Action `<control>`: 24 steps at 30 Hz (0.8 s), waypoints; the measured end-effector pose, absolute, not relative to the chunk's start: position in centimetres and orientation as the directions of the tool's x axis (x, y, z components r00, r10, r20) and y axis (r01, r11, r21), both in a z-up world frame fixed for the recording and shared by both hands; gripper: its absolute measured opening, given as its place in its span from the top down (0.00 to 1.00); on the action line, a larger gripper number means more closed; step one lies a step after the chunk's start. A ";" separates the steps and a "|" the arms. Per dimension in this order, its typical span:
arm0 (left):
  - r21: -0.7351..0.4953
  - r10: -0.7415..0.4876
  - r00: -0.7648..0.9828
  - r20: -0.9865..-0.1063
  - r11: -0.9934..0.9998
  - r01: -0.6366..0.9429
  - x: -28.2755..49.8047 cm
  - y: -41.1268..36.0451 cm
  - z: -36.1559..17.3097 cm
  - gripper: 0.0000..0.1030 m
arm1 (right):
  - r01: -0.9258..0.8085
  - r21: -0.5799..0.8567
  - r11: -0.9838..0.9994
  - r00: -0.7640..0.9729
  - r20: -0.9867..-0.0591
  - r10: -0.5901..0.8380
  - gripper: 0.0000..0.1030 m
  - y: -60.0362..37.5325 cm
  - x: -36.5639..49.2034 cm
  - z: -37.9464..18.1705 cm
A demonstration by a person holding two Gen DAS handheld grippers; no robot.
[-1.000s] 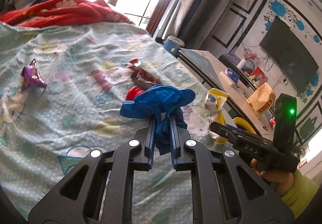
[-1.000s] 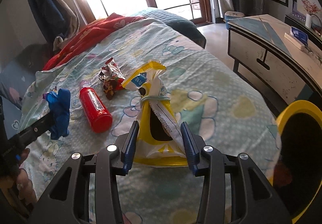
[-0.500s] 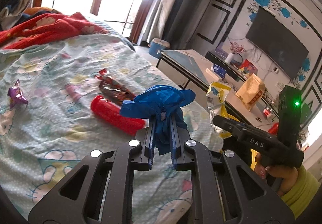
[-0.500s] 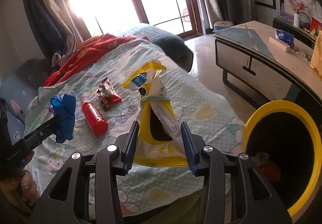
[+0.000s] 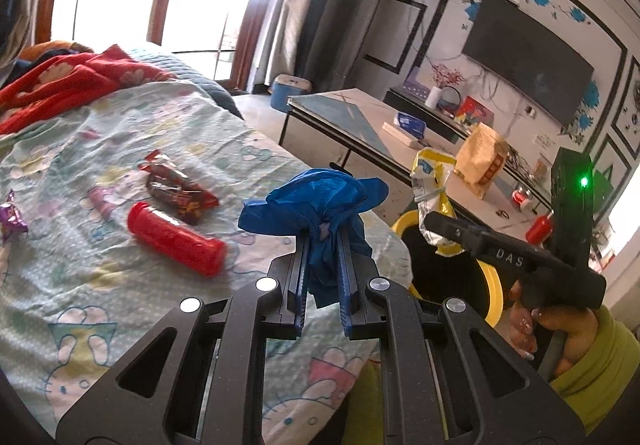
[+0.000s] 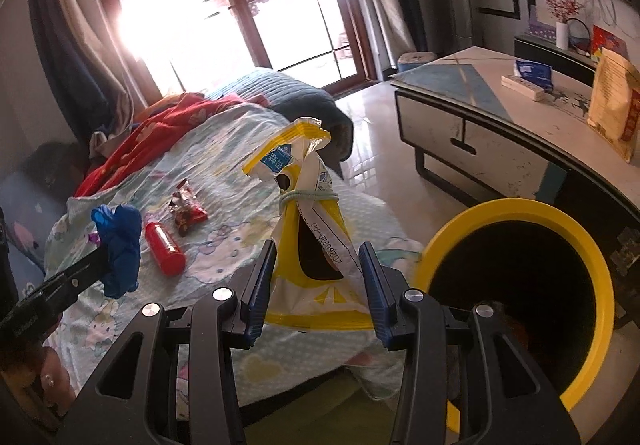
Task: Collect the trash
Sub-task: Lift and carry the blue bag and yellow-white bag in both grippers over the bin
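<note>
Blue glove [image 5: 320,205] clamped in left claw [image 5: 322,245] — above bed edge.

This was a lived-in room of a home, a bedroom and sitting room in one. A bed [image 5: 120,305] with a cartoon-print sheet and a red blanket [image 5: 68,85] filled the near side. Beyond the bed's foot stood a low table [image 6: 500,117]; a television [image 5: 528,57] hung on the flower-painted wall past it, and curtained glass doors [image 6: 256,5] rose behind the bed.
</note>
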State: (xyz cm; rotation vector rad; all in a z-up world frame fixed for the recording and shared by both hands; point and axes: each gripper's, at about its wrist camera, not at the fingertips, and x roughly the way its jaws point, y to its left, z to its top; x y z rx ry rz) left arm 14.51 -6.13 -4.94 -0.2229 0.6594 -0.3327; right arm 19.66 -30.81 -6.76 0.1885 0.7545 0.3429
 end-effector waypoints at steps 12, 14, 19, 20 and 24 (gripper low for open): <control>-0.261 -0.407 0.707 -0.579 0.914 0.312 15.0 -10.2 -5.2 0.92 | -0.153 0.304 0.940 0.718 -0.620 0.318 0.61 -35.3 19.2 -6.4; -0.252 -0.414 0.700 -0.582 0.910 0.329 15.2 -10.9 -5.3 0.92 | -0.138 0.306 0.942 0.724 -0.618 0.306 0.61 -36.1 19.1 -6.4; -0.235 -0.429 0.683 -0.591 0.902 0.363 15.4 -12.7 -5.4 0.92 | -0.098 0.315 0.944 0.740 -0.612 0.281 0.61 -38.0 19.1 -6.4; -0.232 -0.432 0.681 -0.592 0.900 0.369 15.4 -13.1 -5.4 0.92 | -0.088 0.319 0.944 0.742 -0.611 0.276 0.61 -38.5 19.1 -6.4; -0.222 -0.447 0.665 -0.598 0.890 0.399 15.7 -14.7 -5.5 0.92 | -0.058 0.310 0.949 0.756 -0.608 0.245 0.61 -39.9 18.9 -6.3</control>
